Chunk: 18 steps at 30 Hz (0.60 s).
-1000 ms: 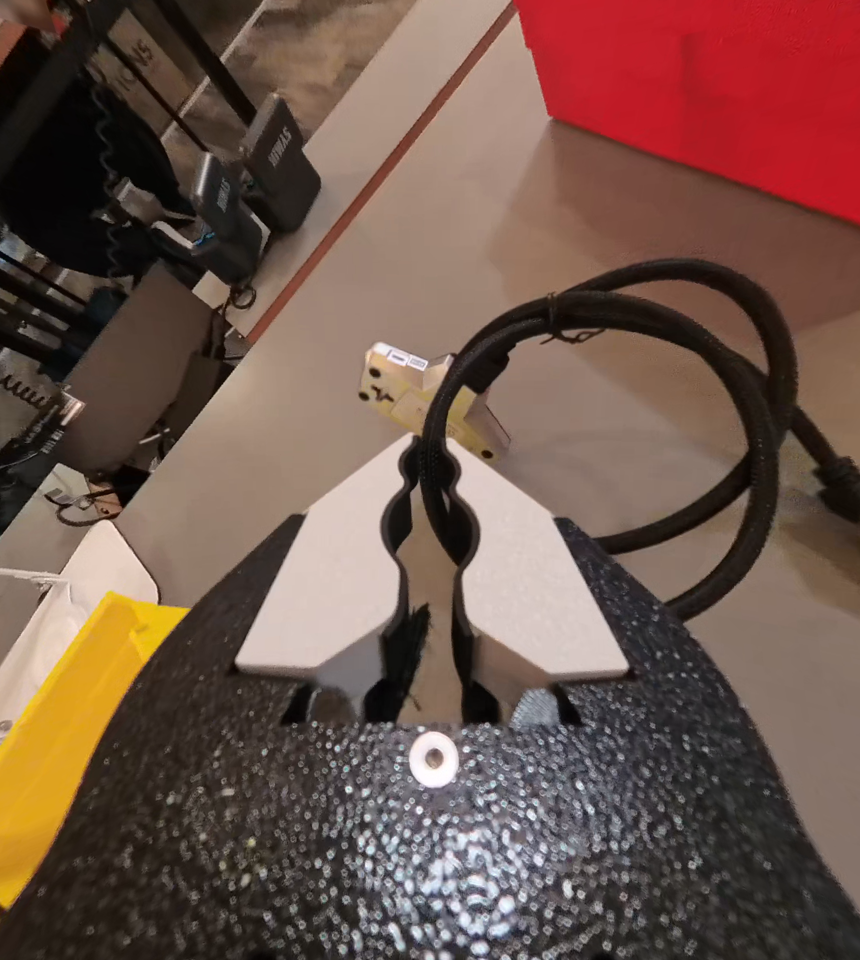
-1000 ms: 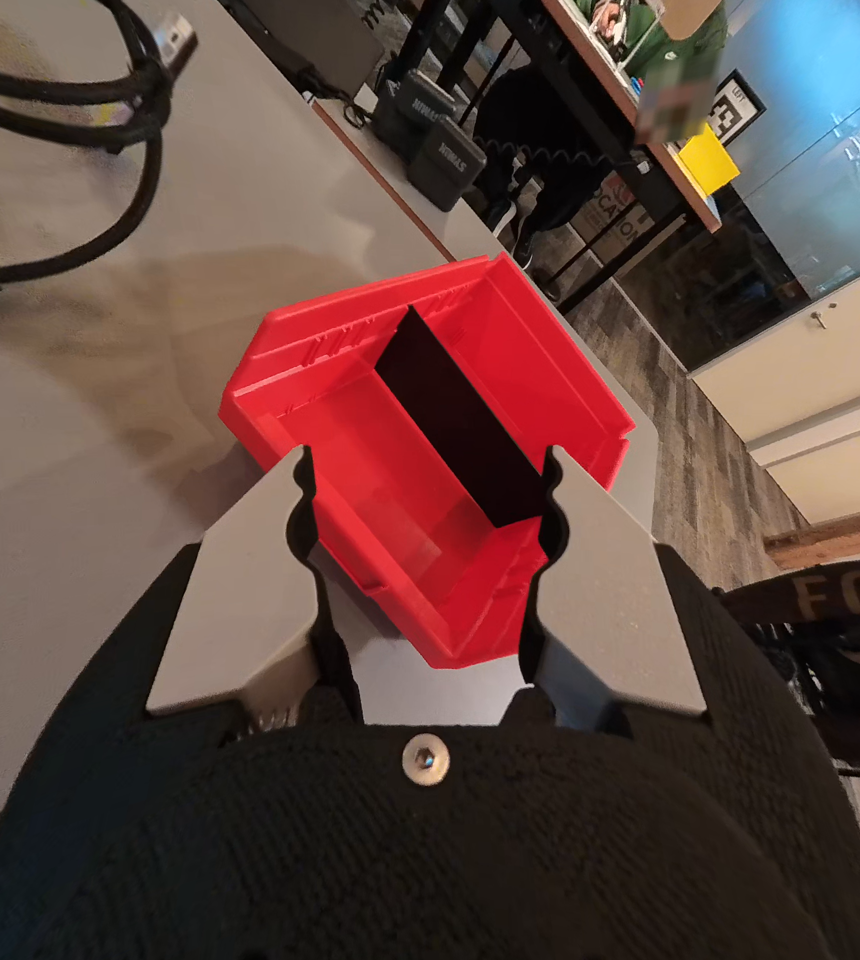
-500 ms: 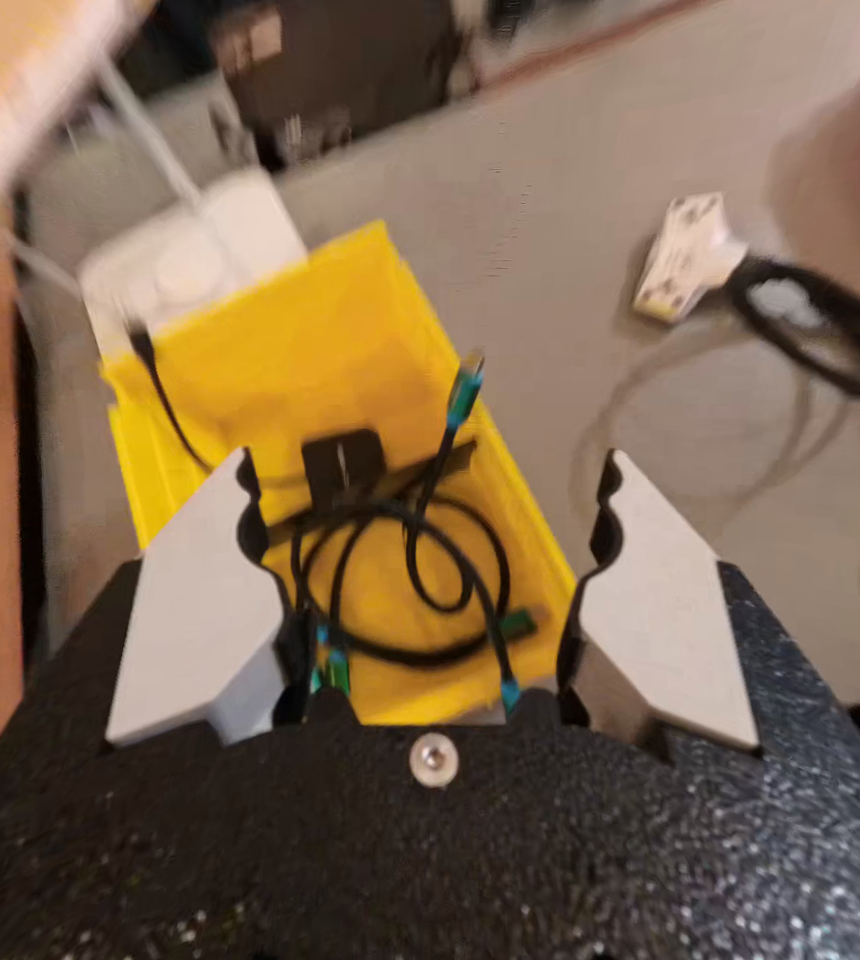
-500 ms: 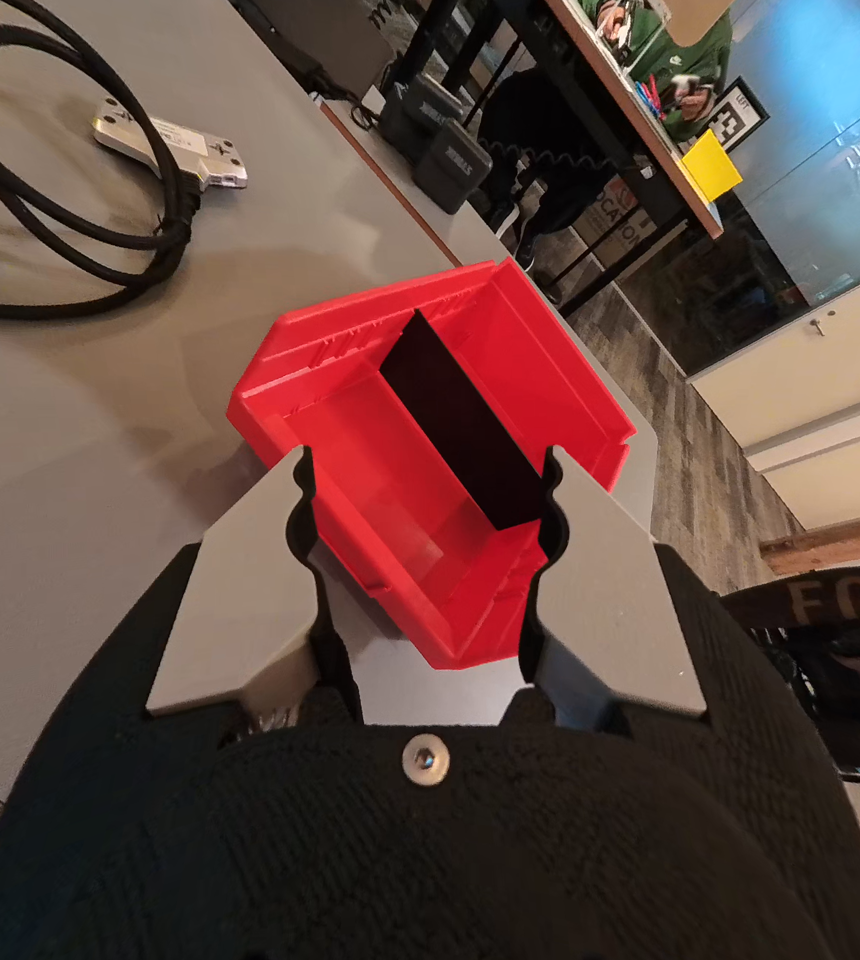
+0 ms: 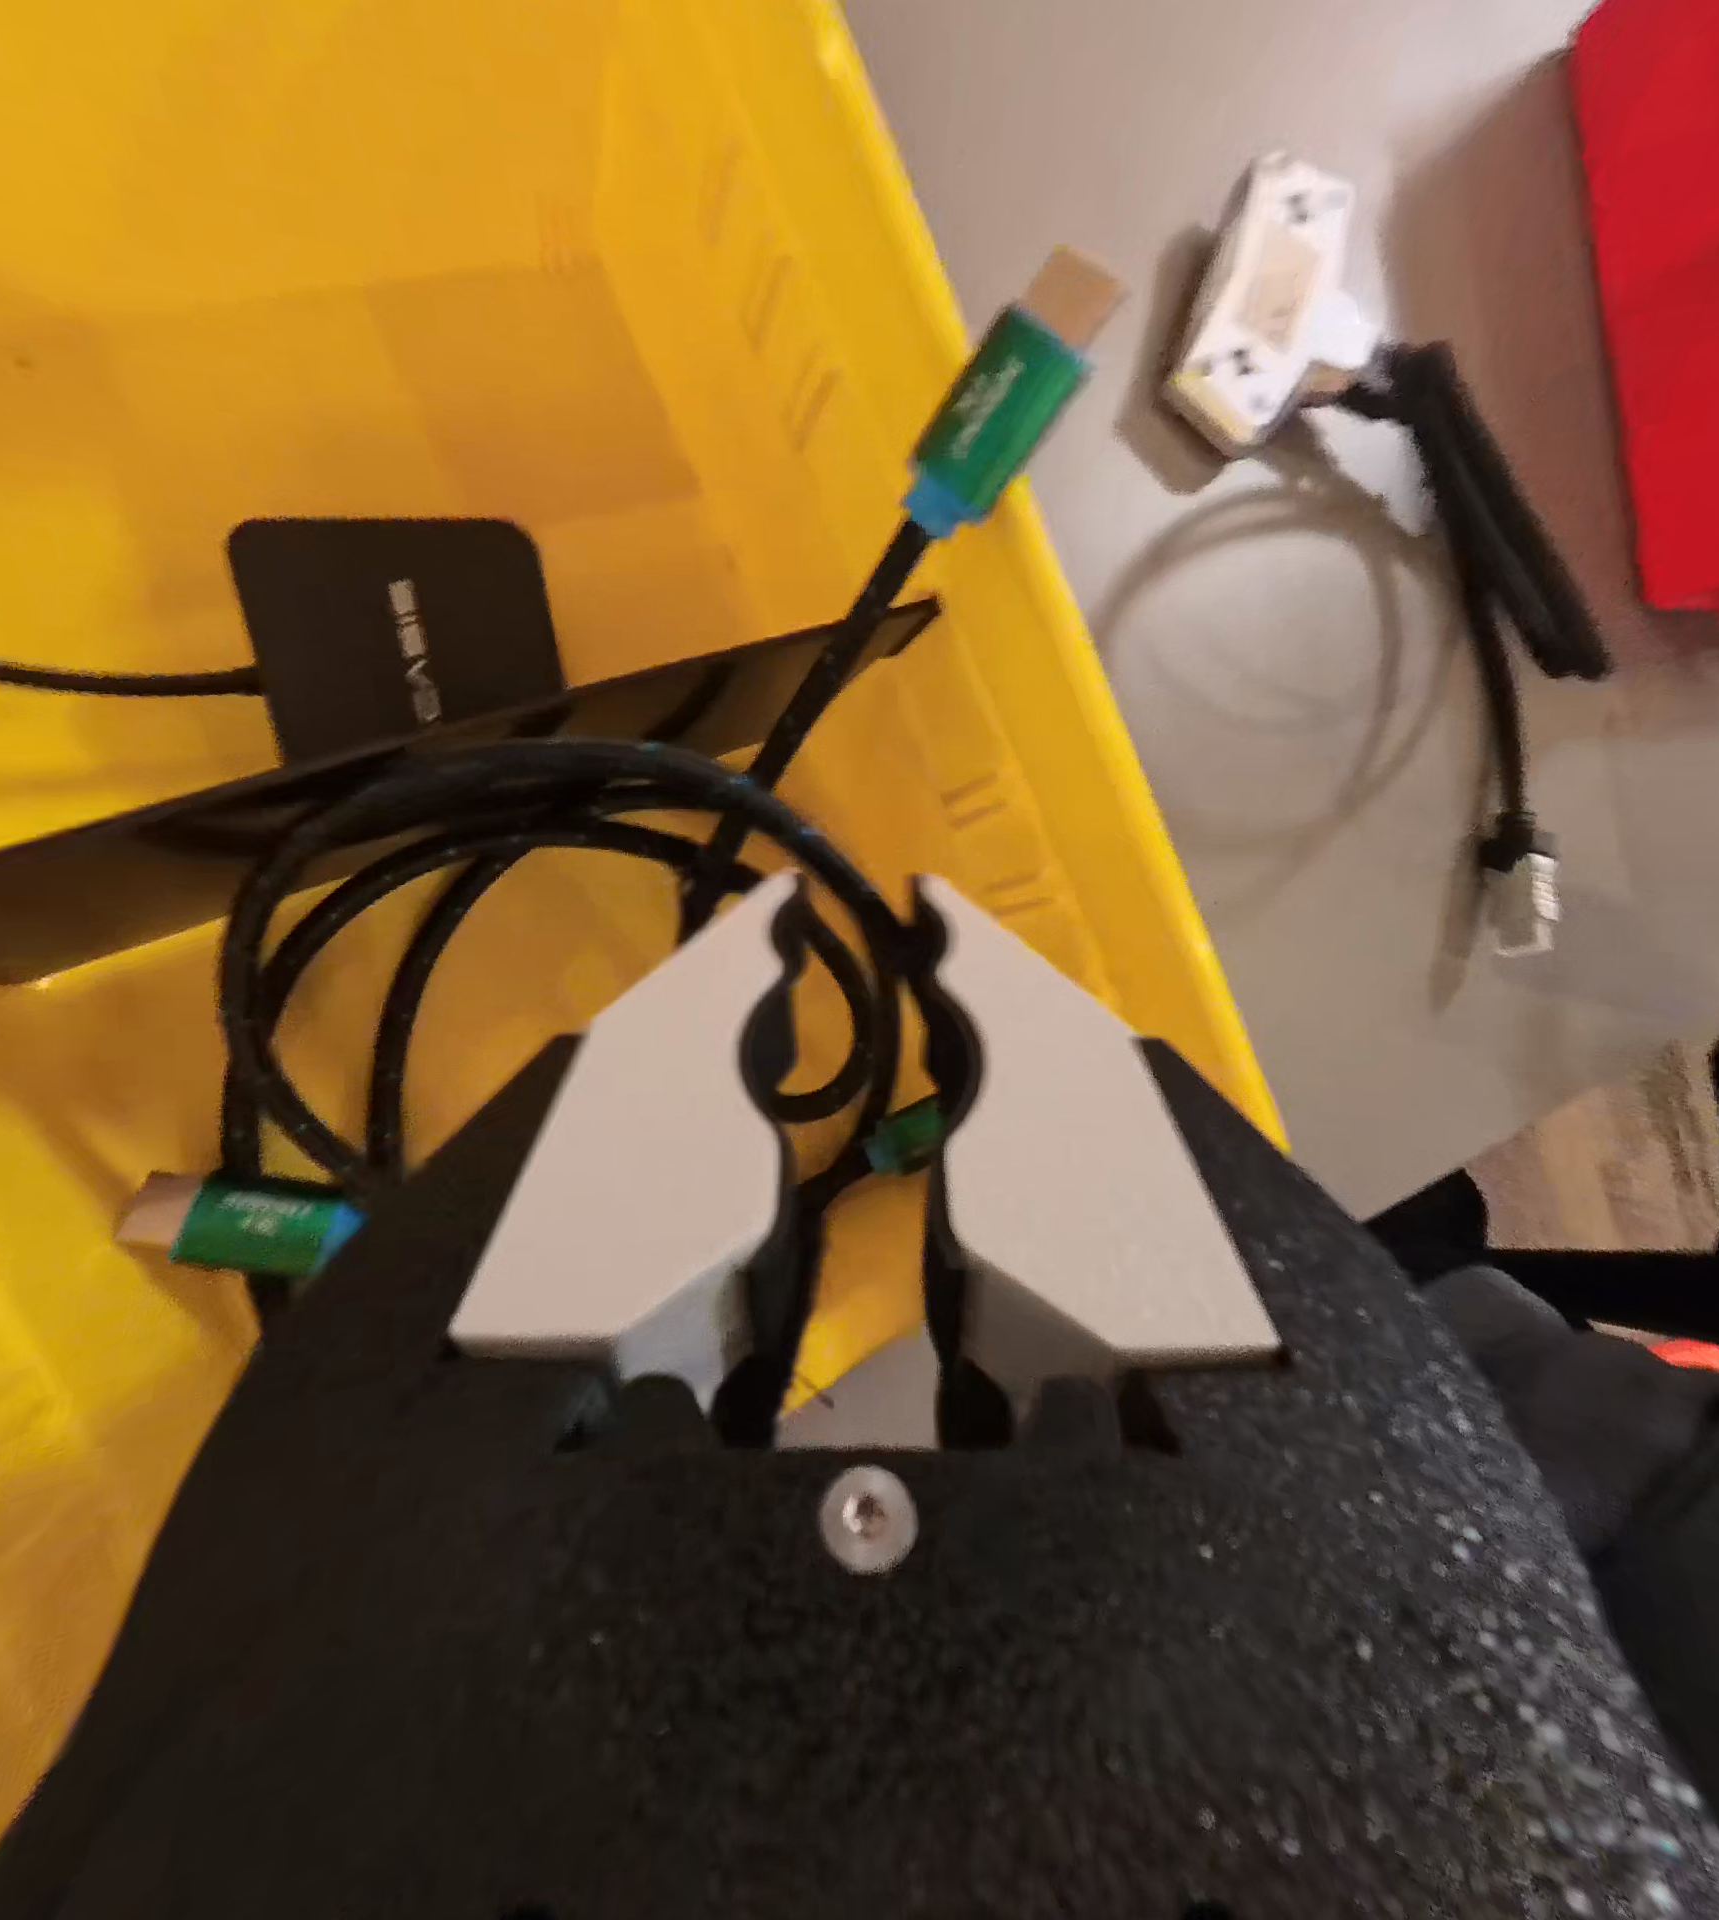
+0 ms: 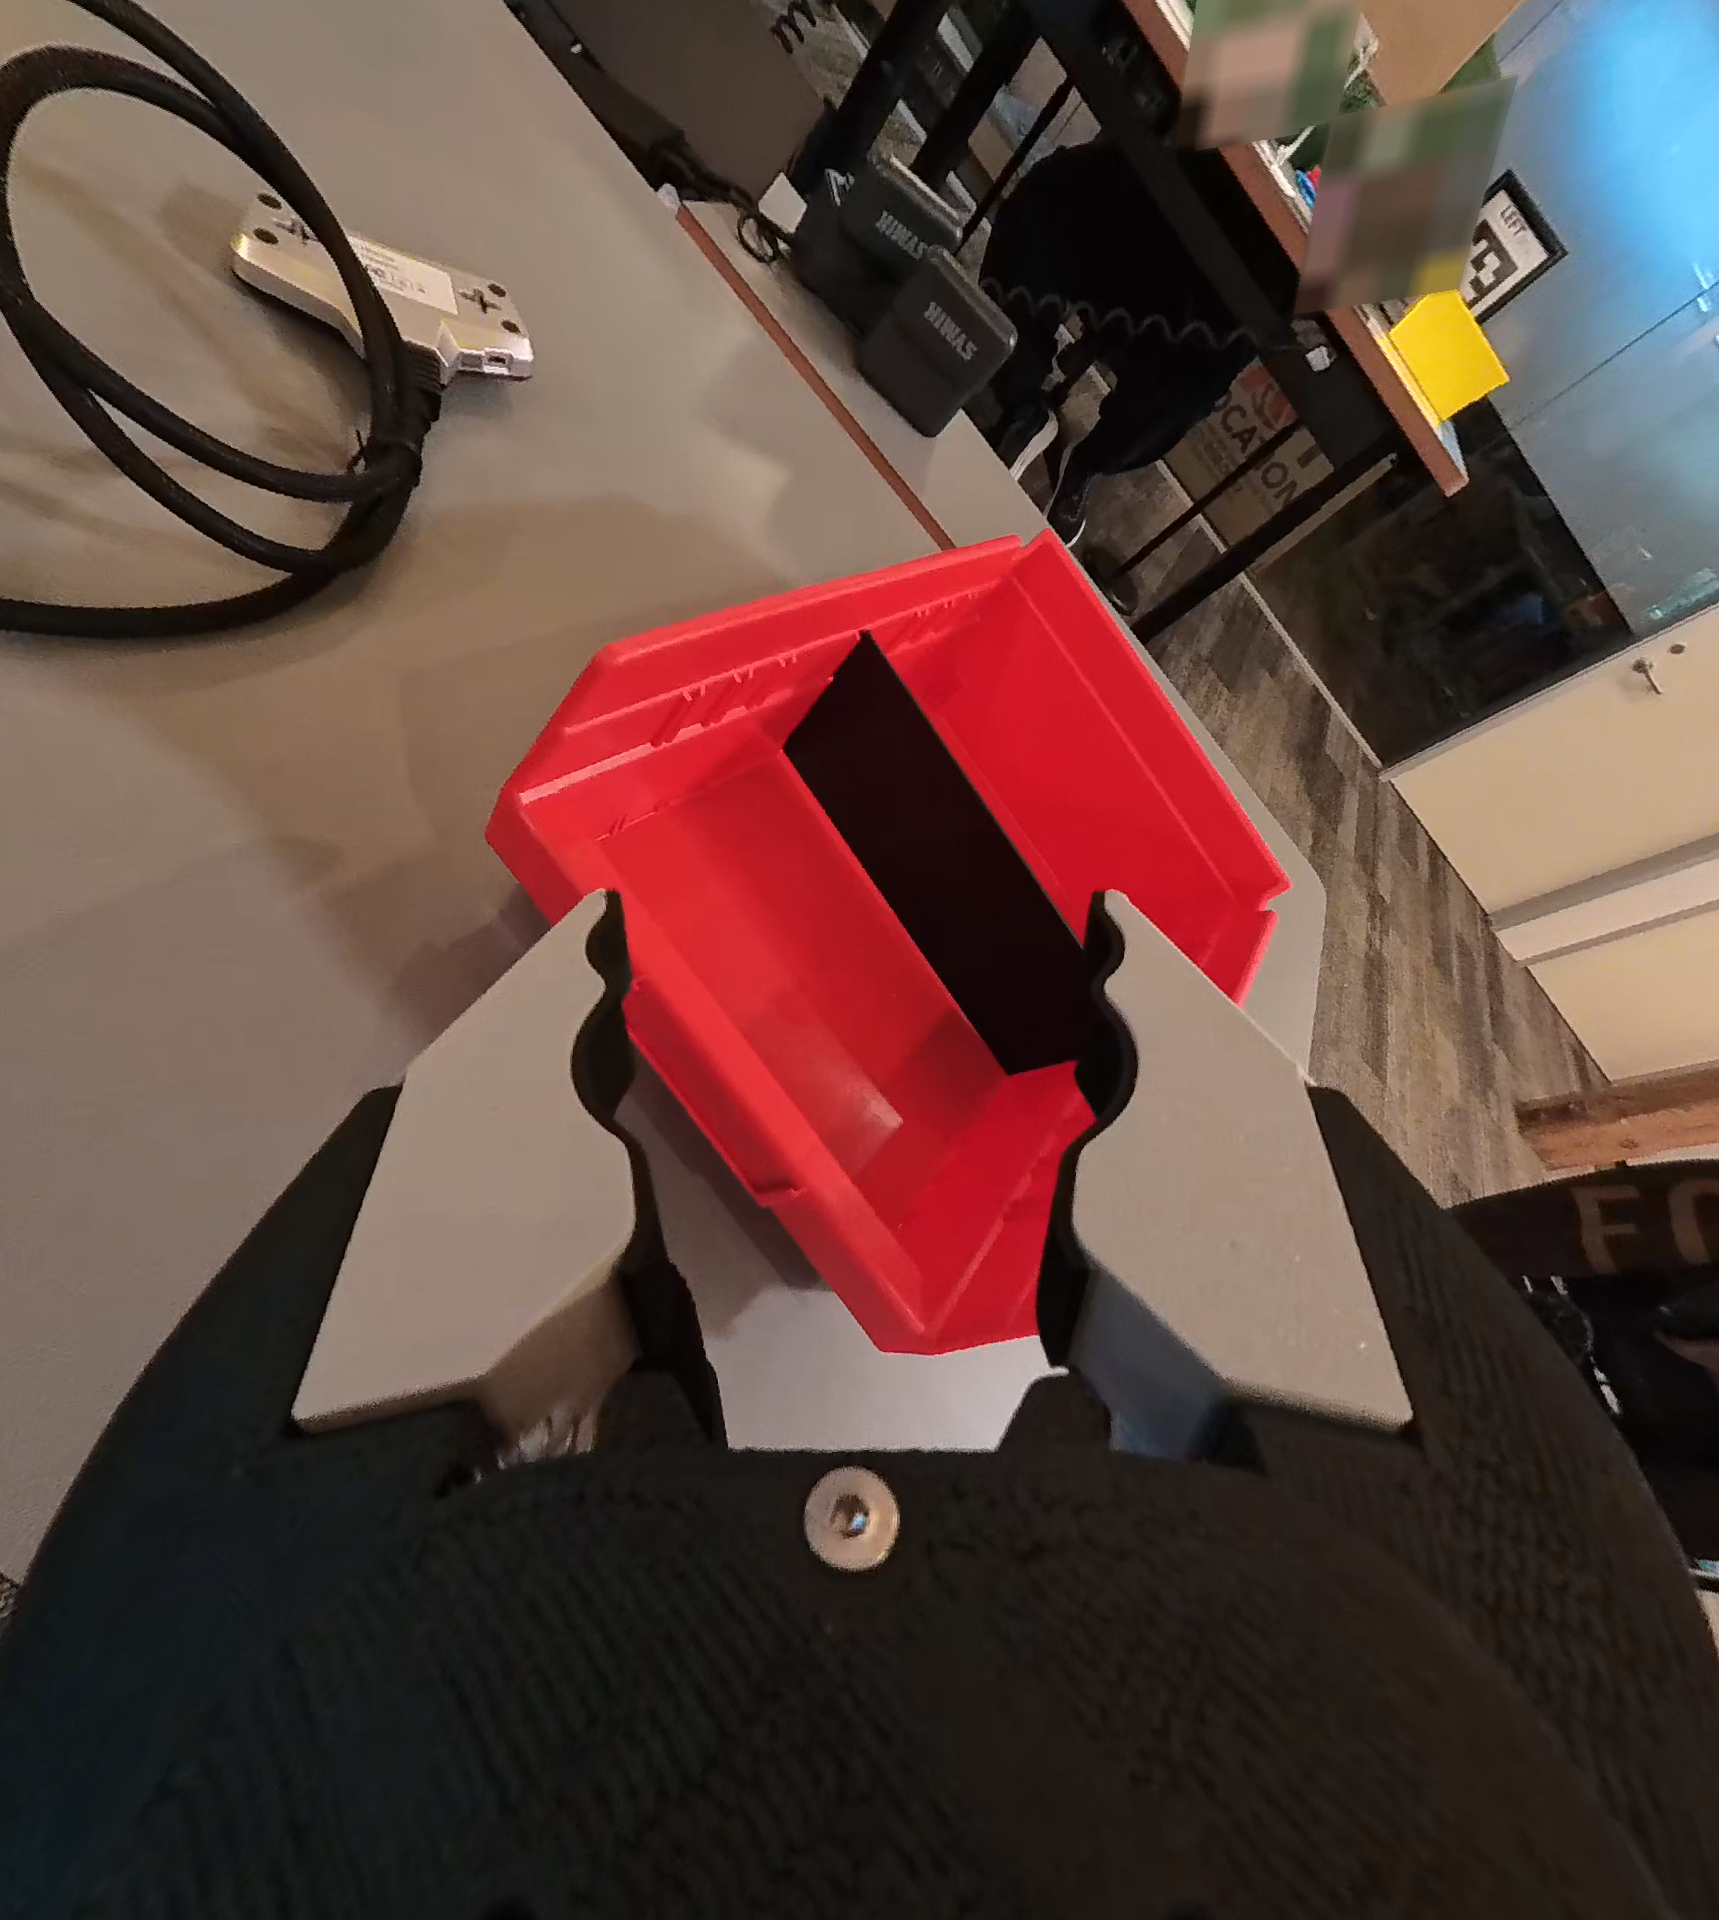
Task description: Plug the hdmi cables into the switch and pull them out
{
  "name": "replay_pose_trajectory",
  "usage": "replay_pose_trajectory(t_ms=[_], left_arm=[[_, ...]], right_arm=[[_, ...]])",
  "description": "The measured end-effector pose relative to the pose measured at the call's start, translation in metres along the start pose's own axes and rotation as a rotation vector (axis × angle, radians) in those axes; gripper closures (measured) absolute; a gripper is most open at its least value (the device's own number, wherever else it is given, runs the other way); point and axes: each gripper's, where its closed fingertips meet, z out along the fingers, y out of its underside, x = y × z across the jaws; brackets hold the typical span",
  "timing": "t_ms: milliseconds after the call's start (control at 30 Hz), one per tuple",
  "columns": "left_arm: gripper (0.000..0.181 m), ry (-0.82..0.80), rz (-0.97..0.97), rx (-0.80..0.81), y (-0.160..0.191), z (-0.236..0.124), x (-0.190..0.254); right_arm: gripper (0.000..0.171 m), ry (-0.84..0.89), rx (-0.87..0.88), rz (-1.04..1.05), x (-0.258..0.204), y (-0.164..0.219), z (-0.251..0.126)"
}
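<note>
**Inspector A:** Two claws noted. The left claw [image 5: 860, 914] sits low in the yellow bin [image 5: 419, 260], fingers nearly together around a loop of the braided HDMI cable [image 5: 543, 769]; whether it truly grips, I cannot tell through the blur.

**Inspector B:** And the switch [image 5: 387, 634]?

**A:** Behind the black divider [image 5: 398, 790], same bin. The right claw [image 6: 855, 914] hangs spread and empty over the red bin [image 6: 730, 665].

**B:** Advice?

**A:** Take the cable near a green plug [image 5: 995, 416], not mid-loop, or the coil will likely drag and snag the divider.
</note>
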Motion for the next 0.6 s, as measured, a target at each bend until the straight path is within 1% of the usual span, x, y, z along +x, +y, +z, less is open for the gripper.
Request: replay_pose_trajectory(t_ms=[33, 133, 267, 333, 400, 467, 500, 567, 600], left_arm=[[0.167, 0.005, 0.008, 0.026, -0.003, -0.004, 0.002], [0.170, -0.100, 0.084, 0.108, -0.017, -0.026, -0.001], [0.178, -0.281, 0.206, 0.299, -0.051, -0.073, 0.007], [0.179, -0.362, 0.302, 0.412, -0.071, -0.097, 0.022], [0.179, -0.382, 0.399, 0.509, -0.090, -0.113, 0.051], [0.178, -0.329, 0.532, 0.571, -0.102, -0.116, 0.092], [0.179, -0.288, 0.614, 0.579, -0.104, -0.111, 0.114], [0.178, -0.229, 0.777, 0.543, -0.099, -0.092, 0.152], [0.179, -0.225, 0.846, 0.513, -0.095, -0.080, 0.165]], right_arm=[[0.084, 0.000, -0.001, 0.002, 0.000, 0.001, 0.000], [0.084, 0.000, -0.006, 0.006, 0.001, 0.003, 0.001], [0.084, -0.003, -0.008, 0.003, 0.000, 0.002, 0.003], [0.084, -0.005, -0.007, -0.007, -0.002, 0.000, 0.003], [0.084, -0.007, -0.005, -0.010, -0.003, -0.001, 0.004], [0.084, -0.010, -0.004, -0.012, -0.004, -0.001, 0.004], [0.084, -0.011, -0.006, -0.012, -0.004, -0.001, 0.005], [0.084, -0.010, -0.010, -0.012, -0.003, 0.000, 0.005], [0.084, -0.010, -0.010, -0.012, -0.003, 0.001, 0.005]])
